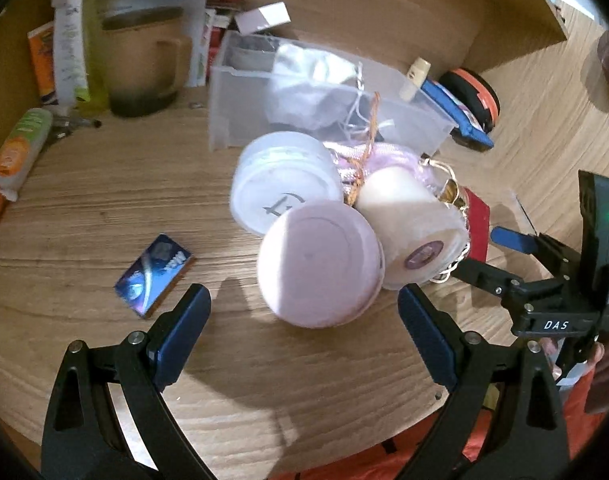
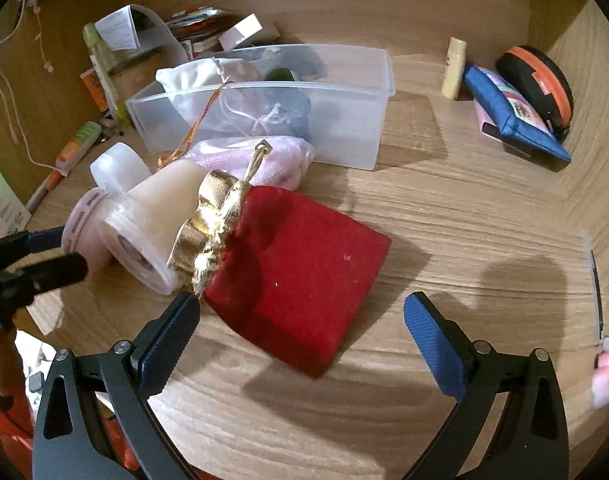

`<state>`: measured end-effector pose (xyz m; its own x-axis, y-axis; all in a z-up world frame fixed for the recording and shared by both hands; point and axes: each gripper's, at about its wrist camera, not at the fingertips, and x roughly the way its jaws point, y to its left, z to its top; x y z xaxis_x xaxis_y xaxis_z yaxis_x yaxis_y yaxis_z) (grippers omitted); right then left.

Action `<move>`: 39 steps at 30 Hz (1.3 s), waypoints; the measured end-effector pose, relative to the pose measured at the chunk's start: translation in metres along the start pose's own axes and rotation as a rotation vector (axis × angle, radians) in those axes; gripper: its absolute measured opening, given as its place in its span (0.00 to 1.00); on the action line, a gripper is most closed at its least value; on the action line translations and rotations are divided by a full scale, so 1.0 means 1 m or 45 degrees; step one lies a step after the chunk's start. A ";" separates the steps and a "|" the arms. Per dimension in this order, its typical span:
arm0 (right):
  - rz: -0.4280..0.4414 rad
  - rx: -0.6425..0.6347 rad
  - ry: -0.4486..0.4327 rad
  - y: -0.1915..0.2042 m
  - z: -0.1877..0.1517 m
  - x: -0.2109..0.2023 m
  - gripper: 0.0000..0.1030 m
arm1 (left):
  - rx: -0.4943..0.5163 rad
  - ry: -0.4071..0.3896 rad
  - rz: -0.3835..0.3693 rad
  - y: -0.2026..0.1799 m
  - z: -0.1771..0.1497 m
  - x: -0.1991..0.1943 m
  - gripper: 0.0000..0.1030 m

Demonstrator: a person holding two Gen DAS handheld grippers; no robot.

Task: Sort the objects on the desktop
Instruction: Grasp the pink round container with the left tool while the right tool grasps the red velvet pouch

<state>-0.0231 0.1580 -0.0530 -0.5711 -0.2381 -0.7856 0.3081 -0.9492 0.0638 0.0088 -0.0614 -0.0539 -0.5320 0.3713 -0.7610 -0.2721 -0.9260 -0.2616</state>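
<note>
The pink round jar (image 1: 319, 266) is lying on its side on the worktop (image 1: 104, 208), touching a white round jar (image 1: 284, 184) behind it and a cream candle-like cylinder (image 1: 412, 224) on its right, all just in front of the clear plastic bin (image 1: 232, 120). I am holding my left claw (image 1: 304, 320) wide open around the near end of that jar, gripping nothing, its fingers straddling the jar's width. To take it cleanly, I am judging that I should ease forward until both pads sit on the jar's rim, then close slowly, since a round thing on its side may roll into the cylinder. Further right, the red velvet pouch (image 2: 300, 276) with its gold ribbon (image 2: 212, 236) is lying flat, touching the cylinder. My right claw (image 2: 300, 320) is also spread wide and empty, tilted down over the pouch's near corner. I should pinch the soft cloth well in from the edge so it does not slip.
</note>
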 end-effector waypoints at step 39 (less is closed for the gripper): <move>0.131 0.057 -0.161 -0.023 0.014 -0.031 0.28 | 0.058 -0.111 0.020 -0.017 0.007 -0.002 0.63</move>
<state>-0.0230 0.1845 -0.0216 -0.6302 -0.3560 -0.6900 0.3373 -0.9260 0.1696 0.0090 -0.0462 -0.0434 -0.6034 0.3631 -0.7099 -0.2981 -0.9285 -0.2215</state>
